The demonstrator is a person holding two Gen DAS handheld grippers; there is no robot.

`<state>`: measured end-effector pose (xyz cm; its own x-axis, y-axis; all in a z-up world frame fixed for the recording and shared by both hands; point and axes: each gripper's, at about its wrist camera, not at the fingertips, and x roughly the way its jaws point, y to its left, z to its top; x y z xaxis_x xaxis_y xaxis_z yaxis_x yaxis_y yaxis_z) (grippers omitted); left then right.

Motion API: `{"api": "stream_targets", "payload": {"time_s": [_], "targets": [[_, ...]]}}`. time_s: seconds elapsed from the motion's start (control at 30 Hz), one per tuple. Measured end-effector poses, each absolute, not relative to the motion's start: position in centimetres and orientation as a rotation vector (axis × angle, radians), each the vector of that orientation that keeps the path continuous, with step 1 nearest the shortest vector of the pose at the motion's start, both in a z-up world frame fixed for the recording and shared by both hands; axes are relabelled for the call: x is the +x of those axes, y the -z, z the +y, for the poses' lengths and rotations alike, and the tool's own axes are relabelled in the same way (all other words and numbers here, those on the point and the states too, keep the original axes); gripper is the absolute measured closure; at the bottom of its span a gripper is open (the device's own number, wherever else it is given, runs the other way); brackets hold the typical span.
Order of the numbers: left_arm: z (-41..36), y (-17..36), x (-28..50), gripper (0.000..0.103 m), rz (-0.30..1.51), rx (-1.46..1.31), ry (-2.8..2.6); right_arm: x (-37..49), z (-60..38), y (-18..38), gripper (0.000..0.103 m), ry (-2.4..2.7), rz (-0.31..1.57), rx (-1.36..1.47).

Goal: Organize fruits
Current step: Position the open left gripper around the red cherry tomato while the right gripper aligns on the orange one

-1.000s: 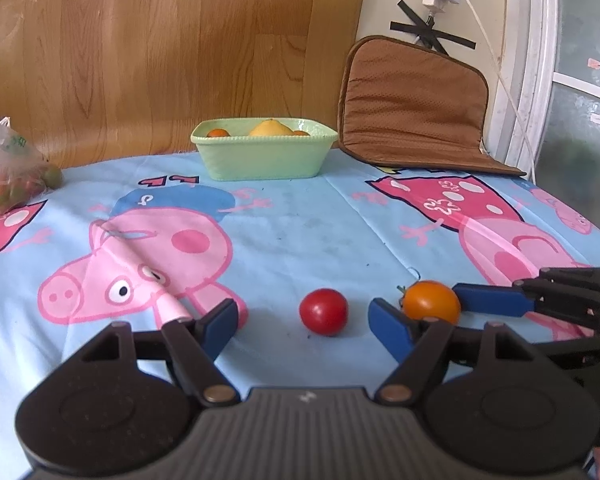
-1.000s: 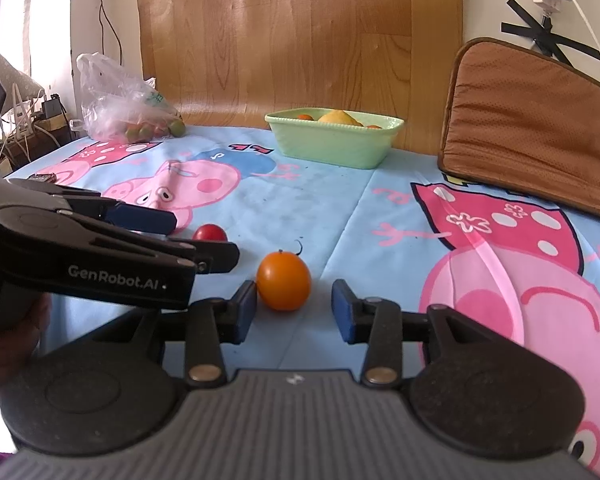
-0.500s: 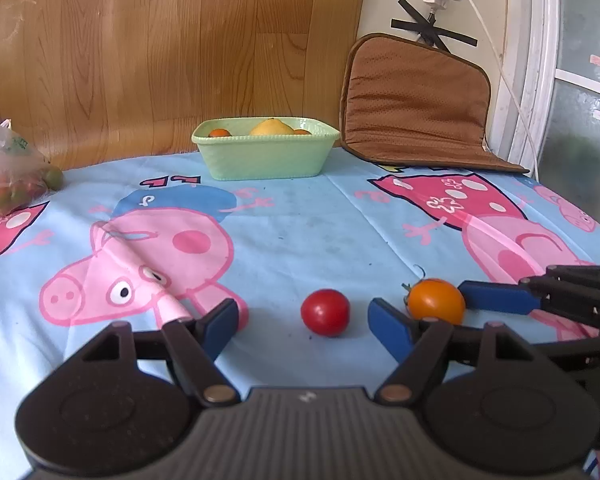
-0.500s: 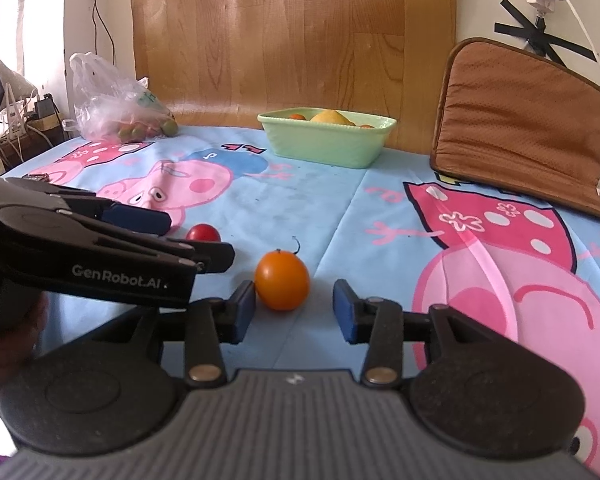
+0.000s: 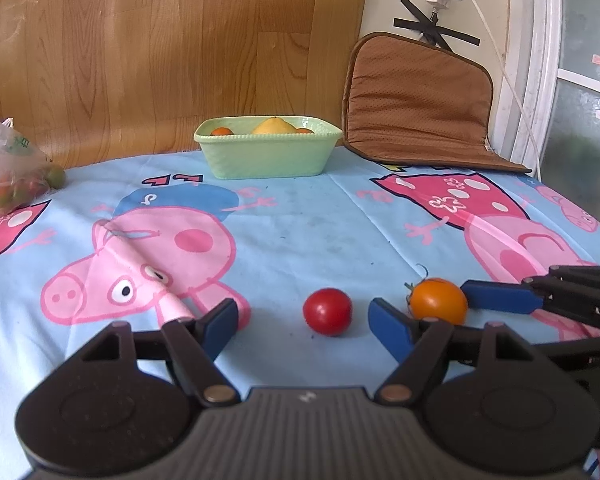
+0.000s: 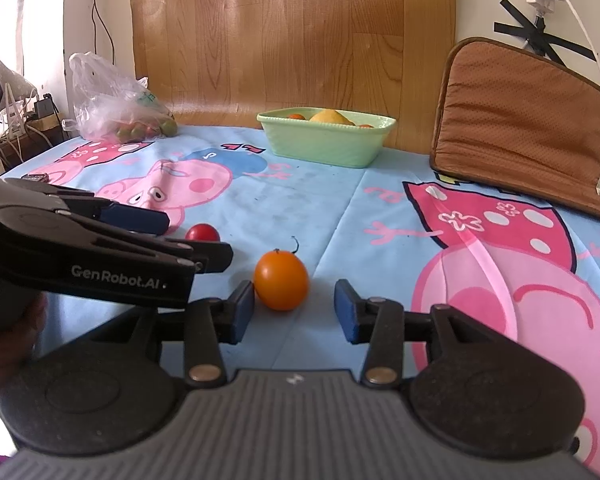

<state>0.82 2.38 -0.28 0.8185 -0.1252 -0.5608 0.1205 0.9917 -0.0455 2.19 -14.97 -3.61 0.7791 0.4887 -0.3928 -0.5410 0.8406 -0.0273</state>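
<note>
A red tomato [image 5: 327, 311] lies on the cartoon tablecloth just ahead of my open left gripper [image 5: 306, 326], between its blue fingertips. An orange tomato [image 6: 281, 280] with a stem lies between the fingertips of my open right gripper [image 6: 294, 309], close to the left pad. The orange tomato [image 5: 439, 300] also shows in the left wrist view, with the right gripper's blue finger [image 5: 500, 298] beside it. The red tomato [image 6: 202, 233] is partly hidden behind the left gripper in the right wrist view. A green dish [image 5: 268, 152] at the back holds a yellow fruit and small orange fruits.
A clear plastic bag of small fruits [image 6: 120, 116] sits at the table's far left. A brown cushion [image 6: 520, 120] leans against the wall at the back right. A wooden panel stands behind the dish [image 6: 328, 140]. The table's edge curves off at the right.
Both grippers have crept slightly forward toward their tomatoes. The fruits have not moved and both grippers stay open.
</note>
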Motion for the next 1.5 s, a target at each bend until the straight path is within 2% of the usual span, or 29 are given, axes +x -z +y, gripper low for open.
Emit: {"api": "stream_targets", "payload": {"time_s": [1.27,1.5], "targets": [[2.45,0.36,0.88,0.028,0.602,-0.010,0.128,2.32,-15.11,3.68,0.054,-0.568,0.391,-0.130],[2.50,0.34,0.95,0.027,0.604,-0.014,0.113,2.42,-15.20,3.67,0.051,-0.573,0.394,-0.126]]}}
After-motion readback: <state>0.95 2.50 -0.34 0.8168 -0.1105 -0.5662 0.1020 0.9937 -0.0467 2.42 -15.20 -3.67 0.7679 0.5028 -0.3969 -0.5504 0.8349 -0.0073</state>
